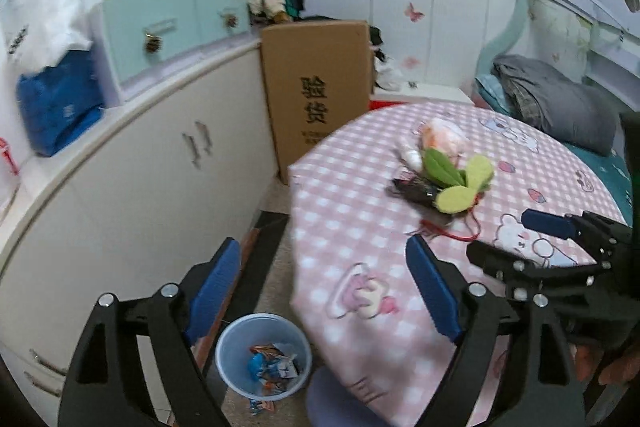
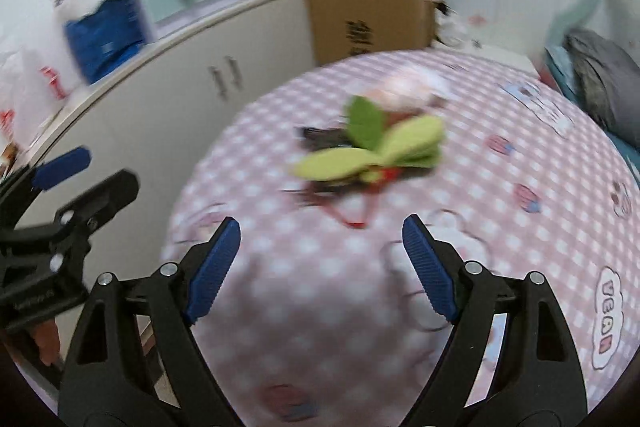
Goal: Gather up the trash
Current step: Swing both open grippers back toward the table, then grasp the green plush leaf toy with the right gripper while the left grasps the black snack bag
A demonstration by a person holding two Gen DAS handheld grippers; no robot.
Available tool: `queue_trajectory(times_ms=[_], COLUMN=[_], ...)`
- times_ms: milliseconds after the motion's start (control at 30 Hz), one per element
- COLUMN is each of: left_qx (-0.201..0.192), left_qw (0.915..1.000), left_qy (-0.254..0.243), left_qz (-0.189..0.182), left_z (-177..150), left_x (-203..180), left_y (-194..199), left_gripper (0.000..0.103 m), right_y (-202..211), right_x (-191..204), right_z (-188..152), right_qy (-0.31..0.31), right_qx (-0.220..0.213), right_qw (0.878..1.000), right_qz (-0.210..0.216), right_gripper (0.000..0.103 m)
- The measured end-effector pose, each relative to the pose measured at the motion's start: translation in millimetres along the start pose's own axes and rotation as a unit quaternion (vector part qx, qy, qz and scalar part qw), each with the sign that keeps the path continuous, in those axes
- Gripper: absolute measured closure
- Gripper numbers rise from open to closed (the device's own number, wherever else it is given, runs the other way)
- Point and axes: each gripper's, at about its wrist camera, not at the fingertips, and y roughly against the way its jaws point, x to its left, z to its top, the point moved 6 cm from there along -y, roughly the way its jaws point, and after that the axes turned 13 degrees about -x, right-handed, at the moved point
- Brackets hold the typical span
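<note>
Both our grippers, left (image 1: 324, 283) and right (image 2: 322, 267), hang open and empty; litter (image 2: 360, 147) sits mid-table (image 2: 540, 247), bin (image 1: 264, 355) on the floor beside it. We'd pinch one scrap low, cleanly.

left wrist cam looks fwd/down past table edge (image 1: 304, 227) to bin (image 1: 264, 355); right wrist cam sits nearer, over tabletop. both share trash pile (image 2: 368, 147) & cardboard box (image 1: 316, 95).

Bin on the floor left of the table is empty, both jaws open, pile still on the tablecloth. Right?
Not empty: the left wrist view shows the bin already holding wrappers. The rest stands: left gripper and right gripper open, pile on the tablecloth.
</note>
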Motion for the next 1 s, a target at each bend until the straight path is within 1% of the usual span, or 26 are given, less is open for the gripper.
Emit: queue_trajectory(times_ms=[100, 200, 267, 367, 467, 533, 600, 633, 667, 700, 767, 833, 900, 1000], left_qx=[0.012, 0.027, 0.034, 0.044, 0.047, 0.051, 0.056, 0.059, 0.063, 0.068, 0.074, 0.082, 0.091, 0.103], left_qw=[0.9998, 0.9994, 0.999, 0.9983, 0.9972, 0.9958, 0.994, 0.9933, 0.9927, 0.9922, 0.992, 0.9915, 0.9909, 0.9901], left_qy=[0.001, 0.011, 0.02, 0.038, 0.058, 0.076, 0.094, 0.1, 0.103, 0.104, 0.102, 0.099, 0.094, 0.079], left_qz=[-0.013, -0.02, -0.019, -0.011, 0.0, 0.006, 0.007, 0.004, -0.001, -0.005, -0.011, -0.019, -0.032, -0.055], left_z=[-3, -6, -9, -16, -18, -19, -18, -18, -18, -19, -19, -18, -16, -12], left_x=[-9, -8, -4, 10, 29, 40, 45, 45, 44, 41, 33, 20, 5, -19], left_y=[-13, -26, -30, -34, -33, -35, -37, -38, -40, -42, -46, -53, -60, -72], left_gripper=[0.018, 0.017, 0.017, 0.017, 0.017, 0.017, 0.016, 0.016, 0.016, 0.016, 0.016, 0.014, 0.014, 0.014], right_y=[-9, -20, -26, -36, -45, -58, -75, -77, -78, -77, -72, -61, -45, -25], right_x=[-26, -42, -49, -55, -55, -56, -56, -56, -55, -55, -56, -60, -65, -75], right_z=[0, 2, 1, 7, 18, 26, 29, 30, 31, 29, 26, 26, 26, 23], right_qy=[-0.03, -0.065, -0.091, -0.124, -0.127, -0.121, -0.102, -0.085, -0.067, -0.05, -0.055, -0.064, -0.045, -0.037], right_qx=[0.012, 0.027, 0.038, 0.044, 0.04, 0.041, 0.054, 0.047, 0.045, 0.043, 0.045, 0.043, 0.025, 0.014], right_qw=[0.999, 0.997, 0.995, 0.991, 0.991, 0.992, 0.993, 0.995, 0.996, 0.997, 0.997, 0.997, 0.998, 0.998], right_qz=[-0.017, -0.018, -0.021, -0.014, -0.011, -0.013, -0.02, -0.031, -0.04, -0.048, -0.032, -0.024, -0.04, -0.04], right_gripper=[0.021, 0.021, 0.021, 0.021, 0.021, 0.021, 0.023, 0.037, 0.068, 0.07, 0.081, 0.083, 0.083, 0.083])
